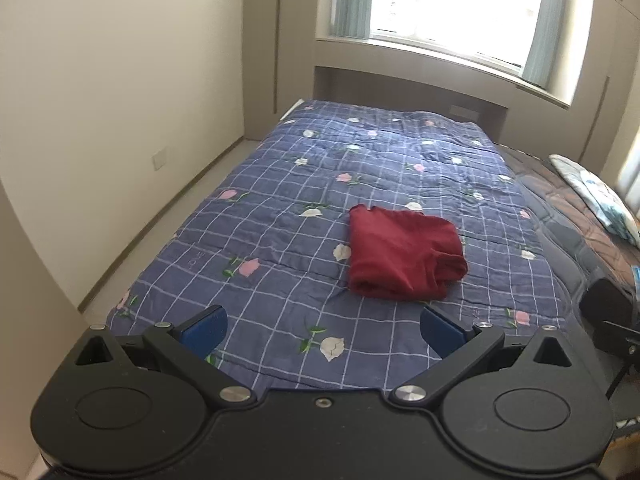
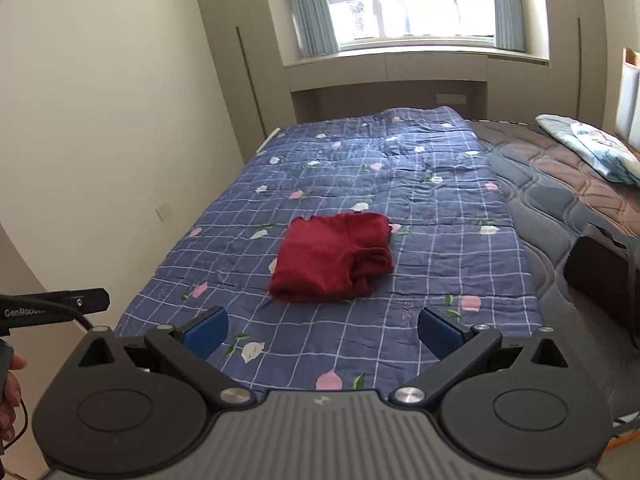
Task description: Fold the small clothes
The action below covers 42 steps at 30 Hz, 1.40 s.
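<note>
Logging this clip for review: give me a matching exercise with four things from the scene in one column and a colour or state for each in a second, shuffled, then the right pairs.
Things:
1. garment
2. quilt
3. left gripper
4. pillow

Descriptions:
A. open, holding nothing
B. dark red, folded
C. pale with blue print, at the far right of the bed
D. blue checks with flowers, spread flat

Pairs: 1-B, 2-D, 3-A, 4-C

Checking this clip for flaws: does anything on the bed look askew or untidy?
Only slightly: the red garment is folded, but its right edge bunches into loose, uneven layers. The quilt lies flat.
</note>
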### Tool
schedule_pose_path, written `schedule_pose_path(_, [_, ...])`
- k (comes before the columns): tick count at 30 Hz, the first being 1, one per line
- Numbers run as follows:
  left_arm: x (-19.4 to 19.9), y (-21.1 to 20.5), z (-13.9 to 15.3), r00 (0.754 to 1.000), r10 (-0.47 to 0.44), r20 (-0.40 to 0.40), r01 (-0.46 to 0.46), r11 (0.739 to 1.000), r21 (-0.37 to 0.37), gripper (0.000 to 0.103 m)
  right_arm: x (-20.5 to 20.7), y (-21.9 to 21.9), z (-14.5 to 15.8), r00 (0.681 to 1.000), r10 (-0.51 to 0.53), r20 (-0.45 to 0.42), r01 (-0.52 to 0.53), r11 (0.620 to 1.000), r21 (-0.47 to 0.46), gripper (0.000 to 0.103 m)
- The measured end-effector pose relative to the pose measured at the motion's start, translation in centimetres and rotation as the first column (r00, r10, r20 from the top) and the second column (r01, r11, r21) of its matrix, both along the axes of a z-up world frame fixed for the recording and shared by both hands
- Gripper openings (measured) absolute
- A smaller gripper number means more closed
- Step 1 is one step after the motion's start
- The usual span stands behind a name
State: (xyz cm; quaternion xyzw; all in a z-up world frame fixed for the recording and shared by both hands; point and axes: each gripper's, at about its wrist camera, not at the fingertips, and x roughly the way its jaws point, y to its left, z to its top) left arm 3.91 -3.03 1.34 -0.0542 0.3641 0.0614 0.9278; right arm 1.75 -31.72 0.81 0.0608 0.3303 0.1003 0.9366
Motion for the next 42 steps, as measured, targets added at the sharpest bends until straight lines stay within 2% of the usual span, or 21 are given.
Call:
schedule_pose_path(14, [0.1, 2.1, -0.7, 0.998, -0.065, -0.019, 0.065, 0.998, -0.021, 0.102, -0.4, 2.1, 0.2, 0.999, -0.040, -0.013, 0.040, 0.999, -0.022, 0.103])
schedule_pose_path(30, [0.1, 3.8, -1.0, 0.997, -0.065, -0.034, 0.064, 0.997, -0.033, 0.102, -0.5, 3.3, 0.2, 0.999, -0.042, -0.014, 0.042, 0.999, -0.028, 0.103])
schedule_pose_path(42, [0.2, 3.4, -1.2, 0.996, -0.078, -0.042, 0.076, 0.996, -0.038, 0.102, -0.4, 3.0, 0.1, 0.999, -0.043, -0.022, 0.042, 0.999, -0.023, 0.103])
